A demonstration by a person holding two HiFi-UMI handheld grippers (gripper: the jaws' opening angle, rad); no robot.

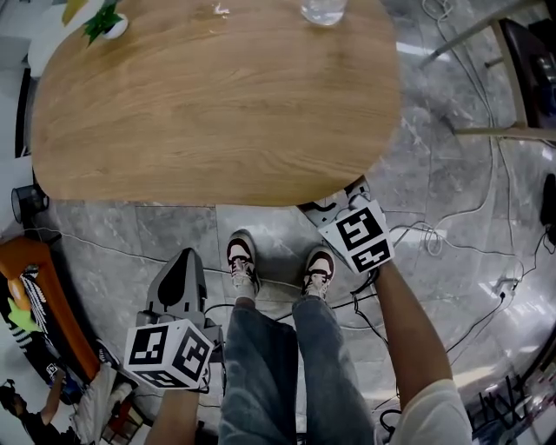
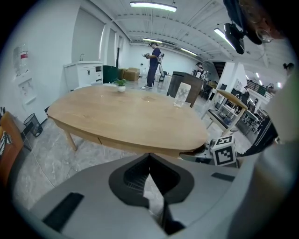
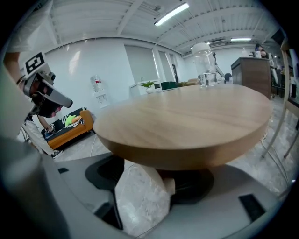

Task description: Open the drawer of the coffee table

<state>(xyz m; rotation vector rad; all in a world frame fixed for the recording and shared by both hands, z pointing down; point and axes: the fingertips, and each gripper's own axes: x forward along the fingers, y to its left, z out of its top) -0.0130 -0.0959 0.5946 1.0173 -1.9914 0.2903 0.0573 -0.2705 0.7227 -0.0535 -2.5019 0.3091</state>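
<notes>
Person stands at the near edge of an oval wooden counter (image 1: pixel 217 104), a claw in each hand, shoes (image 1: pixel 243 261) on the grey marble floor (image 1: pixel 130 235).

R claw (image 3: pixel 149 175): pushed up to the counter's rim, tips tucked under the edge & hidden there in the head view. Jaws stand apart w/ floor showing btwn them. A small pale wood bit sits by one jaw only, w/ a gap to the other, so nothing is gripped.

L claw (image 2: pixel 149 156): held low, well apart from the counter, by the person's left leg, pointing down at the floor. Tips meet, only a thin slit behind them; closed, nothing in it.

Drawer (image 2: pixel 130 147): set in the counter's rim on the near side. A seam in the rim marks its left end; the front looks flush, w/ a dark gap at the end nr the R claw.

On the far side of the counter: a glass (image 1: pixel 323 10) & a small potted plant (image 1: pixel 109 22). Cables (image 1: pixel 452 226) trail over the floor to the right.
</notes>
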